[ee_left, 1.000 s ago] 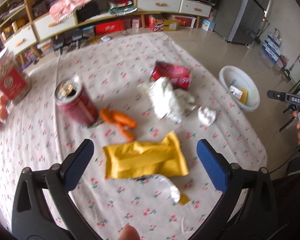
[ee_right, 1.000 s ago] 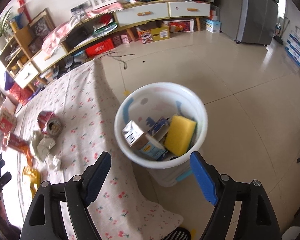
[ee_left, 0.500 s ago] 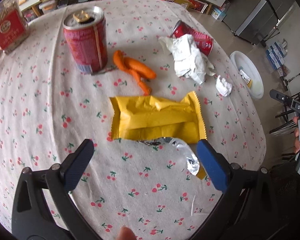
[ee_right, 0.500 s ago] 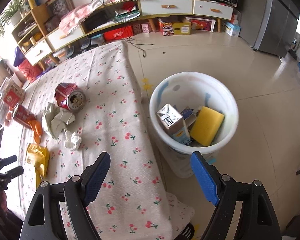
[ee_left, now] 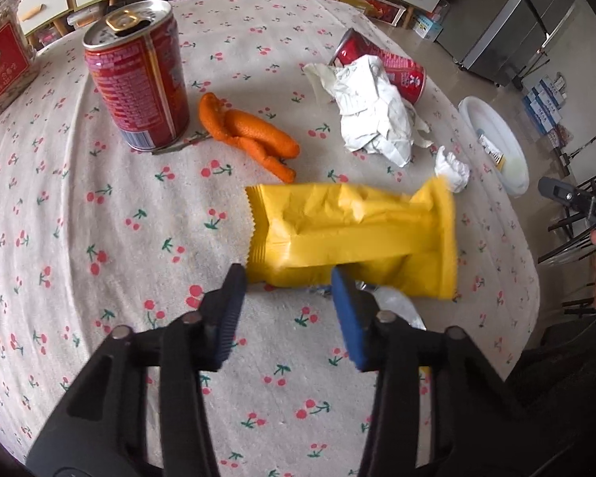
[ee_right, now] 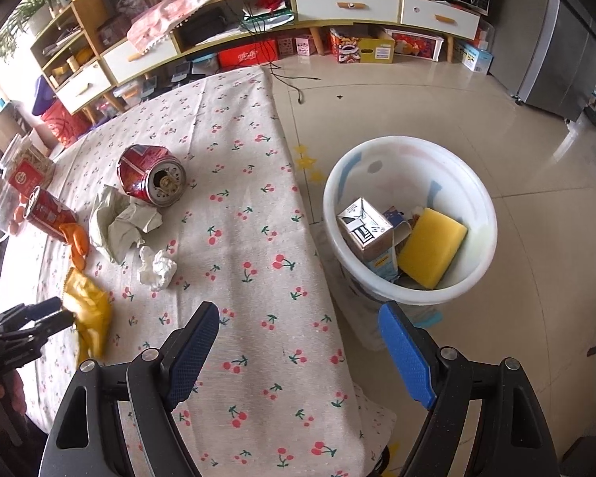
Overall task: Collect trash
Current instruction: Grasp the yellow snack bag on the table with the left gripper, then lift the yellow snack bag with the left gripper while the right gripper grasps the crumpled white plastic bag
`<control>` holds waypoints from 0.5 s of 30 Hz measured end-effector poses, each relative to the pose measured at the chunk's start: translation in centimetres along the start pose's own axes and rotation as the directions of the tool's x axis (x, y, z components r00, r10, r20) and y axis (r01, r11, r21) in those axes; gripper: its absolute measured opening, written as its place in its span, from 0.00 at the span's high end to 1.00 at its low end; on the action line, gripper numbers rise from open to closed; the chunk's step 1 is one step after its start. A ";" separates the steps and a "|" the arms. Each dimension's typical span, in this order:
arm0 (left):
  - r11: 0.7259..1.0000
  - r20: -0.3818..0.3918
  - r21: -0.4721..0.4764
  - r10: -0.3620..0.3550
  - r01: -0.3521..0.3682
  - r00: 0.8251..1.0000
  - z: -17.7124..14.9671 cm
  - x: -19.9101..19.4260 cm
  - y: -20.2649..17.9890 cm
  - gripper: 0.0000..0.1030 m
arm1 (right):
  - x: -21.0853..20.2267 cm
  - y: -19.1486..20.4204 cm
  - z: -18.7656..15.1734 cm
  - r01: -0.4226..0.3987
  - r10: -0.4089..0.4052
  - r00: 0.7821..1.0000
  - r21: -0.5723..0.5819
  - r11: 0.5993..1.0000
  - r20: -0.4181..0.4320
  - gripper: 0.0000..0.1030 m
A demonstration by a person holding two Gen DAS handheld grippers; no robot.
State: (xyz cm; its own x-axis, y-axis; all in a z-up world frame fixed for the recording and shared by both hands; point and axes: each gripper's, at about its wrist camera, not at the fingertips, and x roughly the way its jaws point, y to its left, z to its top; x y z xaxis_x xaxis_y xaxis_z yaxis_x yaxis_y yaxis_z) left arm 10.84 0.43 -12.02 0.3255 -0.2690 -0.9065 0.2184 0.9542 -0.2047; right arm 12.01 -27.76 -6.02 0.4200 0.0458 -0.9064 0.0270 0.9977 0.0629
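Jaws of left gripper [ee_left: 286, 282] have narrowed, apparently pinching yellow wrapper [ee_left: 353, 234].

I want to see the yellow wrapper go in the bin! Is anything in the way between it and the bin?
Nothing tall blocks it. The left gripper is closing on the yellow wrapper. Toward the white bin beside the table lie only a small paper ball and bare tablecloth, easy to carry over.
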 end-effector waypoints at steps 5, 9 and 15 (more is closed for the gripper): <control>0.999 0.012 0.014 0.037 -0.037 0.999 0.1 0.2 -0.1 0.88 | 0.3 0.8 0.1 -0.001 0.001 1.000 -0.010 1.000 -0.004 0.19; 1.000 0.015 -0.005 0.017 -0.017 1.000 0.3 0.1 0.5 1.00 | 0.6 1.5 0.1 0.000 0.000 1.000 -0.023 1.000 -0.010 0.19; 1.000 0.048 -0.006 -0.019 0.019 0.999 0.0 -1.8 0.8 1.00 | 0.7 1.9 0.2 0.000 -0.001 1.000 -0.033 0.999 -0.008 0.19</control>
State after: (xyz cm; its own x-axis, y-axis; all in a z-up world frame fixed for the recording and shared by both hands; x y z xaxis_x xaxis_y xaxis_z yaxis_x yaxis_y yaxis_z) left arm 10.48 1.66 -10.55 0.3649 -0.2928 -0.8838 0.2195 0.9496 -0.2240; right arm 12.52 -25.83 -6.41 0.4128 0.0455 -0.9097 -0.0026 0.9988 0.0488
